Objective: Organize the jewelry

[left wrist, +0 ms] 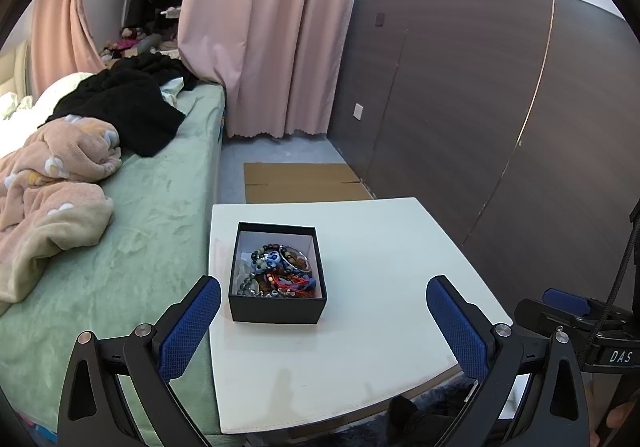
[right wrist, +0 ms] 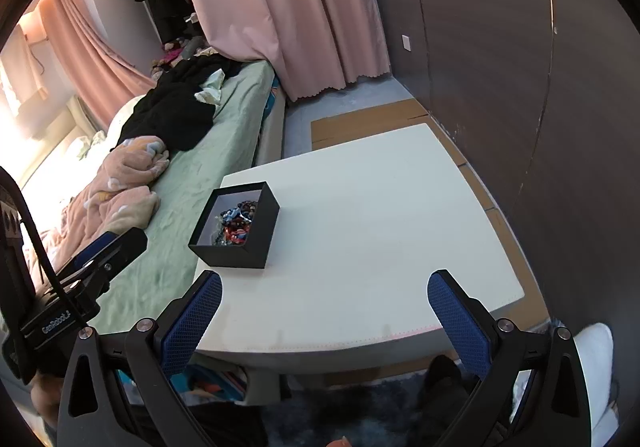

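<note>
A white bench [left wrist: 360, 327] stands beside a bed [left wrist: 152, 247] covered in a green sheet. Near the bench's left edge sits an open black box [left wrist: 276, 309], its lid off. Inside the box lies a tangle of jewelry [left wrist: 280, 271]: beaded bracelets in blue, dark and red, and what may be a silver bangle, though the pieces are too jumbled to separate clearly. The rest of the bench top is bare.

The left gripper [left wrist: 323, 323] hovers over the near part of the bench, its blue-padded fingers [left wrist: 192, 323] spread wide and holding nothing; the box lies just ahead between them. The right gripper [right wrist: 325, 319] hangs at the near edge of the bench, fingers [right wrist: 460, 319] likewise spread wide and empty, with the box ahead and to its left.

On the bed lie a pink blanket [left wrist: 52, 183] and black clothing [left wrist: 128, 107]. Pink curtains [left wrist: 272, 27] hang behind.
</note>
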### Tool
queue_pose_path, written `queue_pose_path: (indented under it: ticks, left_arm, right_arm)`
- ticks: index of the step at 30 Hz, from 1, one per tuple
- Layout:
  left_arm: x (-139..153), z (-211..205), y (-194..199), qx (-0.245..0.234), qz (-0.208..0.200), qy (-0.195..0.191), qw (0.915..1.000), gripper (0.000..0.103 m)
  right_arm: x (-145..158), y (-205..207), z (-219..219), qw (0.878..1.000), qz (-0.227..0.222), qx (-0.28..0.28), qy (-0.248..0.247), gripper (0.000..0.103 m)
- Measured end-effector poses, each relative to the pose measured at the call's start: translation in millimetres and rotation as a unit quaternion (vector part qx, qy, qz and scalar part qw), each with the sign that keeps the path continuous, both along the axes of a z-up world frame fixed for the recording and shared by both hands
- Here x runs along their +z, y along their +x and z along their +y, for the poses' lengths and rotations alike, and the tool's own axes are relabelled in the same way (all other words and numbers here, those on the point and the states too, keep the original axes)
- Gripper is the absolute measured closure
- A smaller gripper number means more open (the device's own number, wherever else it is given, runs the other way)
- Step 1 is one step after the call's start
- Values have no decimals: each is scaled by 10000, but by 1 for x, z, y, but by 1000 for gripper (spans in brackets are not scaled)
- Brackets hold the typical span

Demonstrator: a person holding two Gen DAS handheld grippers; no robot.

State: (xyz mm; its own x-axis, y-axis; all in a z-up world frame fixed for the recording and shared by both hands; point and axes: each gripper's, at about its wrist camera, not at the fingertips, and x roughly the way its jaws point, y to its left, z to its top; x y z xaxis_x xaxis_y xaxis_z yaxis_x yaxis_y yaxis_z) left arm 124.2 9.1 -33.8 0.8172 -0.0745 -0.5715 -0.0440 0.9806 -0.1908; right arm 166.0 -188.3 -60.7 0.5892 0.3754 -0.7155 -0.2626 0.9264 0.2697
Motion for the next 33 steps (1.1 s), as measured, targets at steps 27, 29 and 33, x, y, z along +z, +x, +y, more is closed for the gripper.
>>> queue_pose_path:
  ticks: [27,29,33]
  left_arm:
    - [-1,-3,0,-60,11,1,10000,0]
    - [-1,-4,0,-64,13,3,10000,0]
    - [-1,-4,0,-73,7,21,10000,0]
  right_arm:
    - [-4,0,-1,9999,115,-89,68,0]
    - [-4,-1,-1,9999,115,-91,59,0]
    - [-4,-1,-1,9997,167,-90,122,0]
